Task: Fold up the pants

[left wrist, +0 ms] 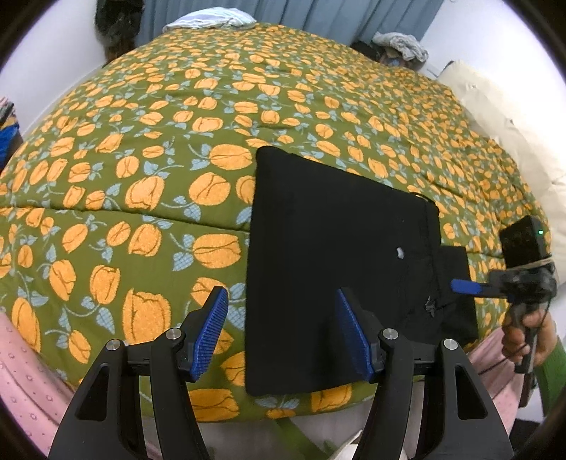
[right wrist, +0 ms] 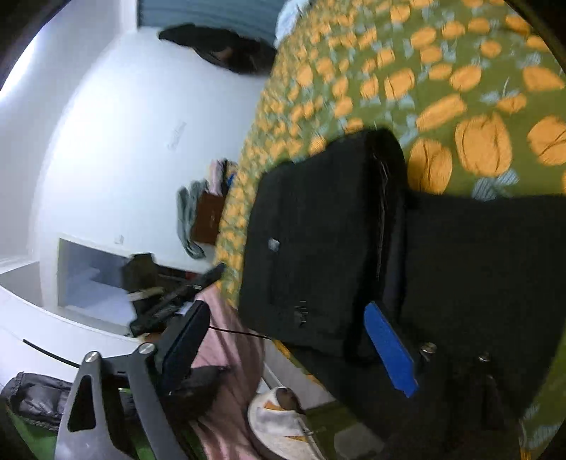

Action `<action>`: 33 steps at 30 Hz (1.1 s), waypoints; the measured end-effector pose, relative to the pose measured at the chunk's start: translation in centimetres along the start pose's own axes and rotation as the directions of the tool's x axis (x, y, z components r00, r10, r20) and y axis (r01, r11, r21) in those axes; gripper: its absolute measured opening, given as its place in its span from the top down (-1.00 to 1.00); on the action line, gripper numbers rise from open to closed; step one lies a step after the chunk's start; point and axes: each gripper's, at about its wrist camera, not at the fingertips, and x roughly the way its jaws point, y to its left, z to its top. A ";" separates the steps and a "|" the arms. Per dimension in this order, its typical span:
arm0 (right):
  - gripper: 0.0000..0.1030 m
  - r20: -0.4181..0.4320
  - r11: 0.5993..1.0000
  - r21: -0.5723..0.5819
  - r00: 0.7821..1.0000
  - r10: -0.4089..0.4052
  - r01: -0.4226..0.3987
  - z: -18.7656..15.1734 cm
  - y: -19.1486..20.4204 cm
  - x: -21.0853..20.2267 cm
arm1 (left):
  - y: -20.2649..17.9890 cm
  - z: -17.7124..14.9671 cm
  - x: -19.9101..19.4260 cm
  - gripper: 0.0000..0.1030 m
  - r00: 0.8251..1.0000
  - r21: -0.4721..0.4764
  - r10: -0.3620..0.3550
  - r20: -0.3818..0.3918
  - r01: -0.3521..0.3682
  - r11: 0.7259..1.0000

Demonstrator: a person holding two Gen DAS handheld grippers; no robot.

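Note:
Black pants (left wrist: pixel 329 254) lie folded into a flat rectangle on the green bedspread with orange flowers (left wrist: pixel 141 148), near its front edge. A narrower folded part sticks out at their right side. My left gripper (left wrist: pixel 283 329) is open above the pants' left edge, one pad over the bedspread and the other over the black cloth, nothing pinched. My right gripper (left wrist: pixel 463 287), held by a hand in a green sleeve, points at the pants' right side. In the blurred right wrist view the pants (right wrist: pixel 318 230) fill the middle. The right gripper (right wrist: pixel 286 345) is open, its blue pad (right wrist: pixel 389 350) against the cloth's near edge.
A cream pillow (left wrist: pixel 495 116) lies at the bed's right side, with a grey heap of clothes (left wrist: pixel 399 44) behind it. A pale bundle (left wrist: pixel 212 19) sits at the far end by blue curtains. A pink sheet (left wrist: pixel 21 382) hangs over the front edge. A slipper (right wrist: pixel 279 421) lies on the floor.

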 end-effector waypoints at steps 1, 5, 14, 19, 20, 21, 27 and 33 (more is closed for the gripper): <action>-0.64 -0.013 1.000 -0.005 1.000 -0.022 0.022 0.1 -0.1 0.5 | 0.2 0.0 0.0 -0.27 1.000 -0.004 0.001 0.000 -0.001 1.000; -0.62 -0.071 1.000 -0.023 0.997 -0.022 0.021 0.0 -0.1 1.7 | 1.3 -0.1 0.0 -0.27 1.000 -0.039 0.006 -0.002 -0.006 0.999; 0.43 -0.128 0.987 -0.115 0.984 -0.128 0.113 0.2 1.0 3.1 | 1.3 -0.7 0.9 -0.27 0.999 -0.046 0.007 -0.031 -0.009 0.999; 0.58 -0.004 0.973 -0.225 0.998 -0.056 0.054 0.0 6.5 -0.8 | 1.0 0.0 -0.3 -0.27 1.000 -0.033 0.009 0.004 -0.009 0.999; 0.59 0.029 0.968 -0.244 0.999 -0.044 0.050 -0.3 7.7 -2.4 | 1.1 0.1 -0.5 -0.27 1.000 -0.031 0.007 0.009 -0.007 1.000; 0.59 0.045 0.966 -0.252 0.998 -0.044 0.054 -0.5 8.2 -3.4 | 1.0 0.4 -0.8 -0.27 1.000 -0.026 0.006 0.019 -0.006 1.000; 0.61 0.117 0.974 -0.175 0.985 -0.124 0.144 -5.0 6.7 -11.6 | -0.5 1.1 -1.2 -0.35 0.999 0.024 -0.018 0.050 0.017 1.000; 0.52 0.005 0.885 0.086 0.888 -0.459 0.457 -8.6 -2.4 -10.3 | -3.8 0.6 2.2 -0.36 0.999 0.112 -0.041 -0.021 0.043 0.993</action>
